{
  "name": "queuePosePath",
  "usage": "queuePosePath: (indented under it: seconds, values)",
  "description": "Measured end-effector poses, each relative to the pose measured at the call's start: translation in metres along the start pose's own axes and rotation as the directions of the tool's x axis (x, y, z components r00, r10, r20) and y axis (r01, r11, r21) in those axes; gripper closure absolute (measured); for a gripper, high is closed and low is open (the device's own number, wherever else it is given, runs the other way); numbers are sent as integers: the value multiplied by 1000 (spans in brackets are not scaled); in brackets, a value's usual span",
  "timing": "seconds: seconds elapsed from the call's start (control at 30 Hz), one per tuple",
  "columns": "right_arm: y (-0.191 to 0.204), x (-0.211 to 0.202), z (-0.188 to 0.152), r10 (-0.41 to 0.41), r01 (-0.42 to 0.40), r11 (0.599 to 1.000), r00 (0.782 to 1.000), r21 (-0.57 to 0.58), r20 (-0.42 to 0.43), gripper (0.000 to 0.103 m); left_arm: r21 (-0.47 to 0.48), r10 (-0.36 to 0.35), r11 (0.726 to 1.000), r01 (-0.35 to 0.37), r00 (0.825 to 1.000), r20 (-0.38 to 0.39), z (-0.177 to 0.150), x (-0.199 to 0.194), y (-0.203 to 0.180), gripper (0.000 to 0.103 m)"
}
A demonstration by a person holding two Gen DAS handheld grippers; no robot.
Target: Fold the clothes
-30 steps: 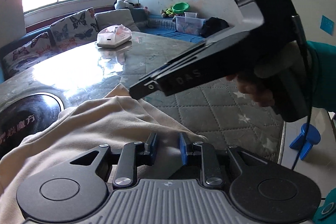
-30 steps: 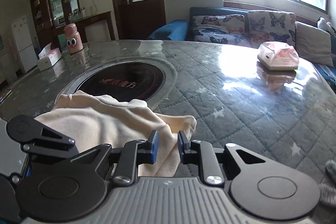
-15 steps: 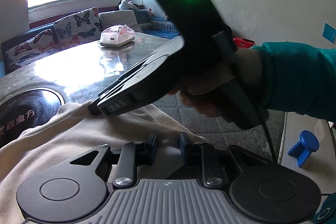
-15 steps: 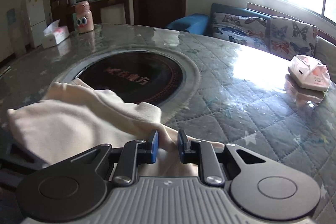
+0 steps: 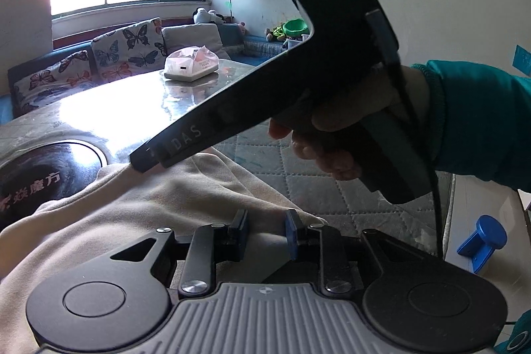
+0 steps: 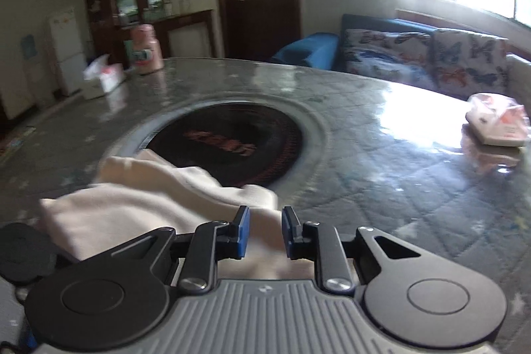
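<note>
Two pinch points on one cream garment (image 5: 159,208), bunched on the tabletop (image 5: 332,188) beside the dark inset disc (image 6: 232,148). Nips a raised fold with the right gripper (image 6: 265,228); straddles cloth with the narrowed left gripper (image 5: 265,228) (firm pinch or not, cannot tell). Keep both edges taut and level, carry across together, lay flat before letting go.

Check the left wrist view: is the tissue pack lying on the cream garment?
No. The tissue pack sits on the bare table, well beyond the garment.
</note>
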State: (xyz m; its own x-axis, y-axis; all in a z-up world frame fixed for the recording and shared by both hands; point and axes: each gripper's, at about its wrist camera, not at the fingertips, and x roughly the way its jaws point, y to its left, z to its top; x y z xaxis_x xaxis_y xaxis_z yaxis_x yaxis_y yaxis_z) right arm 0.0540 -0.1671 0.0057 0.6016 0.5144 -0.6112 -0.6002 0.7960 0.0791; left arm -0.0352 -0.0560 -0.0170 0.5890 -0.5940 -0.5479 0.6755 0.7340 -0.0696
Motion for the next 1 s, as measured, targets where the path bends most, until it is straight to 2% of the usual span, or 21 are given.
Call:
queuePosePath:
  seconds: [0.13, 0.37, 0.47, 0.57, 0.7, 0.87, 1.0]
  values:
    - [9, -1, 0, 27, -27, 1000, 1000, -4, 4, 84, -1, 17, 1000, -17, 1000, 13, -1, -14, -4, 73]
    - [16, -30, -19, 1, -1, 1000, 1000, -5, 12, 84, -20, 28, 999, -28, 999, 15, -8, -33, -2, 72]
    - [23, -37, -35, -19, 19, 998, 1000, -56, -1, 84, -37, 25, 999, -25, 1000, 4, -10, -31, 1, 72]
    - [23, -41, -51, -82, 79, 993, 996, -92, -23, 84, -36, 26, 999, -26, 1000, 0, -13, -32, 1, 72]
    - [13, -55, -52, -70, 70, 997, 998, -25, 6, 84, -36, 27, 999, -27, 1000, -6, -13, -30, 1, 72]
    - [9, -54, -39, -80, 80, 997, 996, -7, 46, 84, -26, 28, 999, -28, 1000, -12, -9, -25, -2, 68]
    - [13, -32, -36, -77, 79, 995, 996, -63, 37, 84, -15, 28, 999, -28, 999, -25, -11, -25, -4, 68]
